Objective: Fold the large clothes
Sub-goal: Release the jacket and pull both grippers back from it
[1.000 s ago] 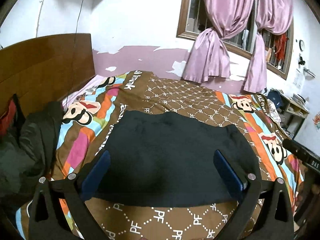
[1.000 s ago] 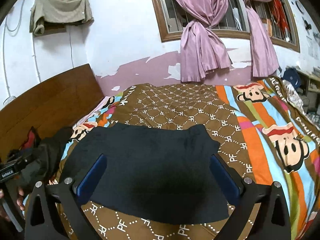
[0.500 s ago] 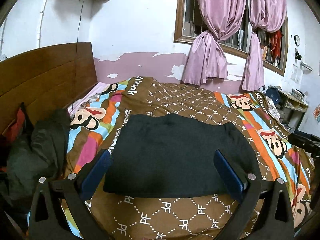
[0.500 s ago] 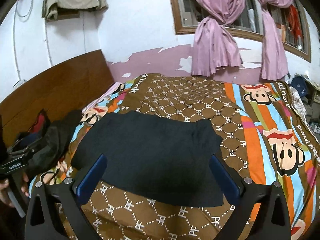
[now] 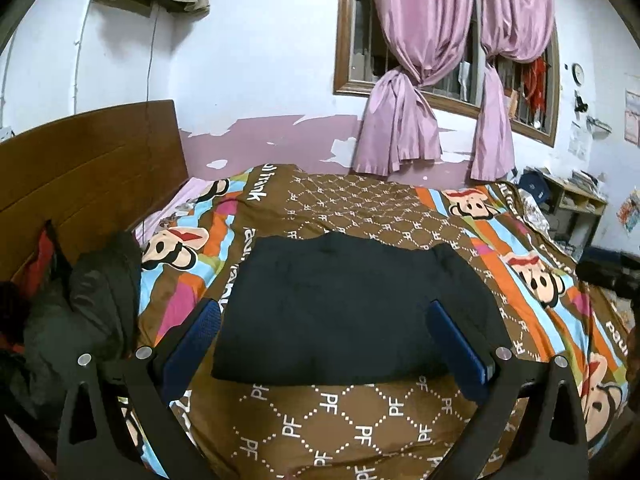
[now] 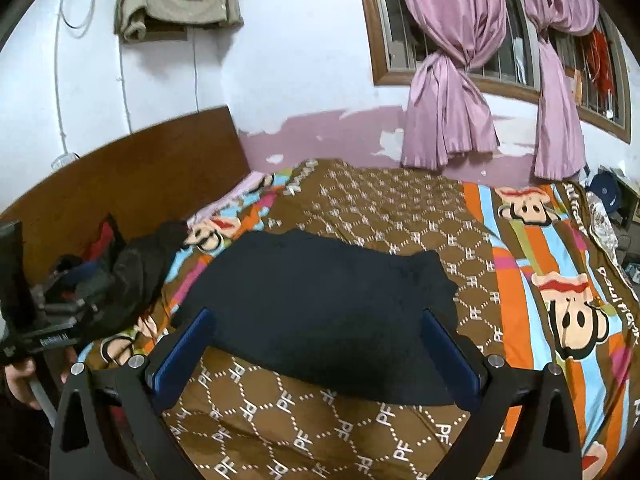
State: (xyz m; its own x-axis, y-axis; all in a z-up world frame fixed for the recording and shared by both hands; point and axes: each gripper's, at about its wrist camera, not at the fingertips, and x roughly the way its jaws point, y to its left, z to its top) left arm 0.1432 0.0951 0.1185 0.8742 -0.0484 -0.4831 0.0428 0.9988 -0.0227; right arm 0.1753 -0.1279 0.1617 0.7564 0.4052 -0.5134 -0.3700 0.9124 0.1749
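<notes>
Left gripper (image 5: 326, 320): jaws spread wide, blue pads (image 5: 192, 346) holding nothing, raised above the bed. Right gripper (image 6: 320, 330): jaws equally wide apart, nothing between them, also clear of the fabric.

Dark folded garment (image 5: 352, 312) lies flat as a neat rectangle on the bedspread (image 5: 340, 432), framed between each pair of fingers, untouched by either. In the right wrist view it sits at centre (image 6: 320, 300).

Bedspread: brown, "PF" lattice, cartoon monkey stripes at 3 o'clock. Pile of dark clothes (image 5: 80, 312) at 9 o'clock, against the wooden headboard (image 5: 88, 176). Pink tied curtains (image 5: 404, 120) on the barred window at 1 o'clock. Beige cloth (image 6: 176, 0) hangs on the wall at 11 o'clock.
</notes>
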